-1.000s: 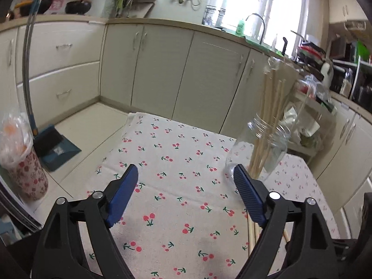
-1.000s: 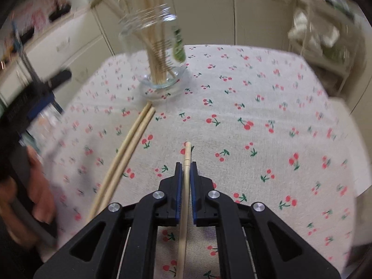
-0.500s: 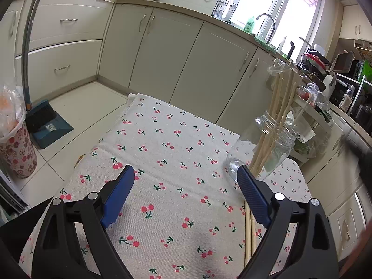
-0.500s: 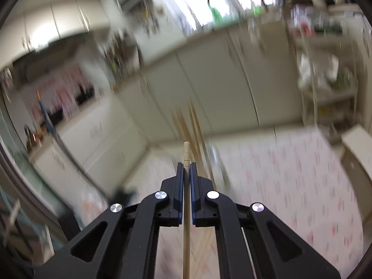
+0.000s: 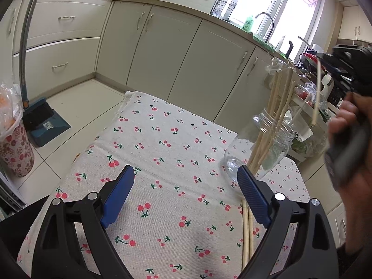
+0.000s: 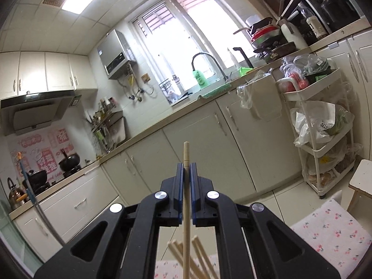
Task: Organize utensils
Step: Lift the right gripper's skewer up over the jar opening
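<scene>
A clear glass jar (image 5: 265,148) stands on the cherry-print tablecloth (image 5: 176,153) and holds several wooden chopsticks (image 5: 276,107). Two more chopsticks (image 5: 247,230) lie on the cloth in front of the jar. My left gripper (image 5: 186,193) is open and empty, low over the cloth, its right finger just before the jar. My right gripper (image 6: 186,174) is shut on one chopstick (image 6: 186,186); in the left wrist view that chopstick (image 5: 316,93) hangs upright, above and right of the jar. The jar's chopstick tops (image 6: 195,255) show below my right gripper.
Kitchen cabinets (image 5: 176,53) line the far wall, with a sink and window behind. A white trolley (image 6: 323,125) loaded with bags stands right of the table. A dustpan (image 5: 44,123) and a bagged bin (image 5: 14,139) stand on the floor at the left.
My right gripper has lifted its chopstick off the cloth, swung it upright and brought it above the jar. My left gripper has shifted slightly and stays open.
</scene>
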